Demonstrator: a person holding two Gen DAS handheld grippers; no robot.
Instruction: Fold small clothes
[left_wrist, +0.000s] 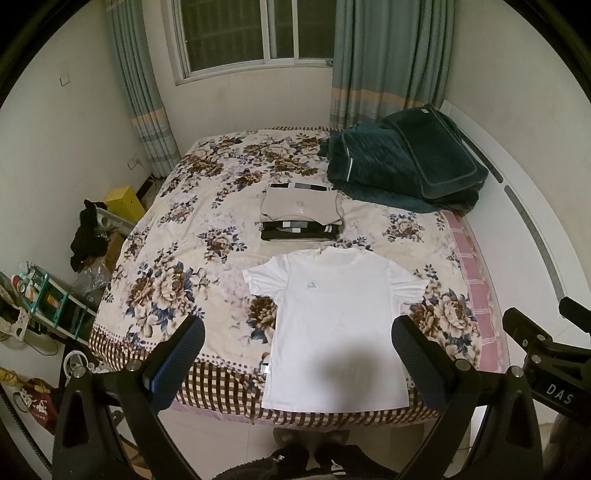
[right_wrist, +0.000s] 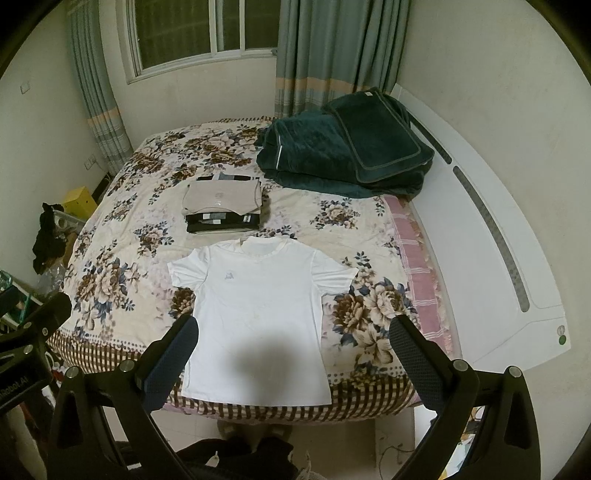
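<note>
A white T-shirt (left_wrist: 332, 325) (right_wrist: 258, 317) lies spread flat, front up, near the foot edge of the bed, collar toward the far side. Behind it sits a stack of folded clothes (left_wrist: 301, 214) (right_wrist: 221, 208) with a beige piece on top. My left gripper (left_wrist: 299, 339) hovers open above the shirt's lower half, well clear of the cloth. My right gripper (right_wrist: 293, 338) is open too, held above the shirt's hem and right side. Neither holds anything. The right gripper's body (left_wrist: 546, 354) shows at the edge of the left wrist view.
The bed (left_wrist: 177, 258) (right_wrist: 110, 266) has a floral cover. A folded dark green blanket (left_wrist: 402, 166) (right_wrist: 343, 147) lies at its far right. A white headboard (right_wrist: 480, 229) runs along the right. Boxes, a shelf and clutter (left_wrist: 55, 295) crowd the floor on the left.
</note>
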